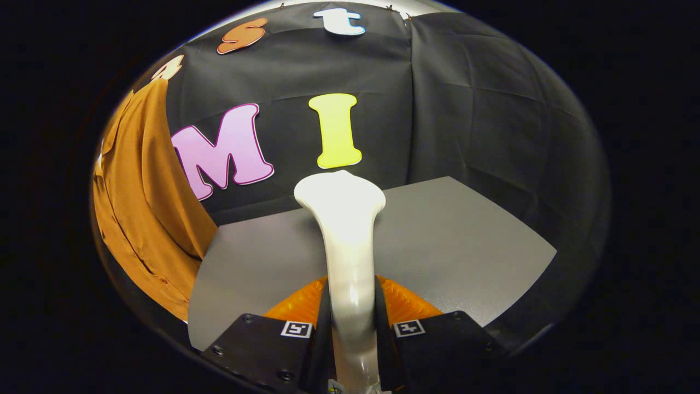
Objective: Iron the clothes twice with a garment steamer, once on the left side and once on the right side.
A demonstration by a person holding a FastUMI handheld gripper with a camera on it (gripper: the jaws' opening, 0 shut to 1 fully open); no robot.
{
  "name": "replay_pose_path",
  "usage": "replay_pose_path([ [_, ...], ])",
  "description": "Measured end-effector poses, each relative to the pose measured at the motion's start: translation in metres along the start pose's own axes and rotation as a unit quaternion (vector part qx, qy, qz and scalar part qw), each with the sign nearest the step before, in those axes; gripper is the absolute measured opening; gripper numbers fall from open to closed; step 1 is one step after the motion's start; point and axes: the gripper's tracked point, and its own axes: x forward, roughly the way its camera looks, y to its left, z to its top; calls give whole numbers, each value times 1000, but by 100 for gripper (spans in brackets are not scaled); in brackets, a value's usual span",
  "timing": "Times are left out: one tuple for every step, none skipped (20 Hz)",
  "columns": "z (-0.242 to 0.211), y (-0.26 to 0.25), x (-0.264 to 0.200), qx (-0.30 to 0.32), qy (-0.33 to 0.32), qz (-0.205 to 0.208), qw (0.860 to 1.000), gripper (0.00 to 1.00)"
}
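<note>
Tool [350,323] clamped on white glossy plastic garment steamer [345,230]; both fingers press against its slim handle from either side. Steamer handle runs straight ahead from between fingers, flaring into wide flat head beyond them, head raised above grey matte tabletop [465,246]. Rust-orange button-front shirt [145,202] hangs ahead and well to left of tool, against black cloth booth wall [470,109], apart from steamer head. Shirt hem drops past left edge of tabletop. Steamer head points toward wall, not at shirt.
</note>
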Motion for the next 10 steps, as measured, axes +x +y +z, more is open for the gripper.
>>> replay_pose_path([
  [3,1,-5,0,-5,2,1000,39],
  [6,3,-10,1,-10,4,1000,39],
  [8,4,-16,5,-17,6,1000,39],
  [11,4,-22,10,-23,6,1000,39],
  [14,3,-28,14,-28,4,999,39],
  [15,4,-34,18,-32,3,999,39],
  [18,9,-41,22,-37,8,999,39],
  [18,16,-47,23,-42,15,999,39],
  [20,23,-53,17,-48,17,999,39],
  [20,28,-59,9,-54,19,998,39],
])
